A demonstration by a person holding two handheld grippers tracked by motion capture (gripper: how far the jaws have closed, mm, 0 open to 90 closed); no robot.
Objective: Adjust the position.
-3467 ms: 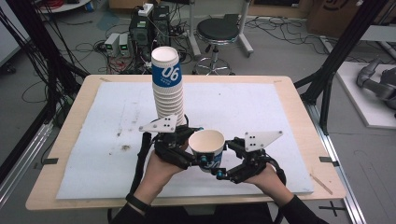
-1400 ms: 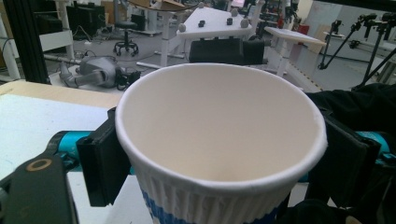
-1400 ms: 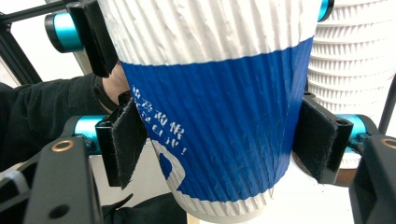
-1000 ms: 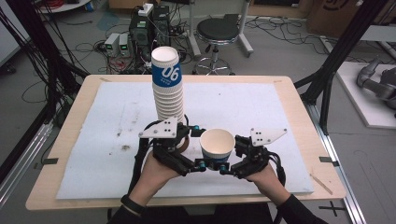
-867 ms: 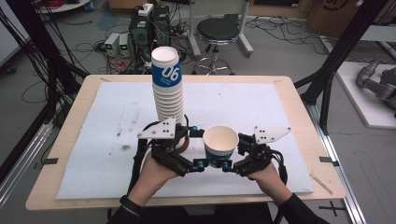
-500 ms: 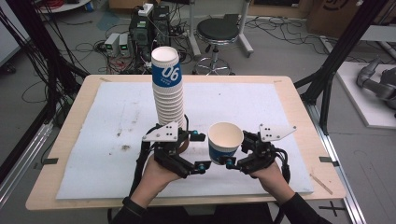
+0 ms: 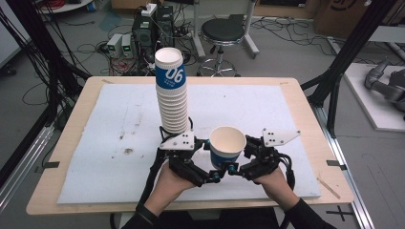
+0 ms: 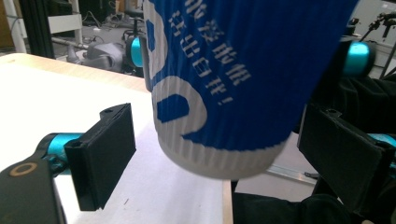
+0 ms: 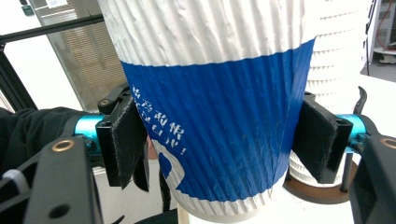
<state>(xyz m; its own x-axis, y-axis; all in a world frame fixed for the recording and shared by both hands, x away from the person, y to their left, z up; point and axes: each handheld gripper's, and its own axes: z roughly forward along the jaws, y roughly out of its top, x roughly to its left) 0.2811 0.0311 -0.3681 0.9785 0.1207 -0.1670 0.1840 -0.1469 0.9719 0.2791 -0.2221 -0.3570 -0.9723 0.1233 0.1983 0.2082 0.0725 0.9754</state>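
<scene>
High view: right gripper (image 7: 237,164) fingers clamp the blue-and-white ribbed paper cup (image 7: 226,149); left gripper (image 7: 203,162) fingers stand apart. Set it down upright, away from the tall cup stack (image 7: 172,100).

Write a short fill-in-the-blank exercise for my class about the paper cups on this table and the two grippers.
1. The single cup is clamped between the fingers of the ____ gripper.
2. The band printed around that cup is ____.
3. The left gripper has its fingers ____, touching nothing.
4. The top cup of the tall stack shows the number ____.

Missing words: right; blue; open; 06
</scene>
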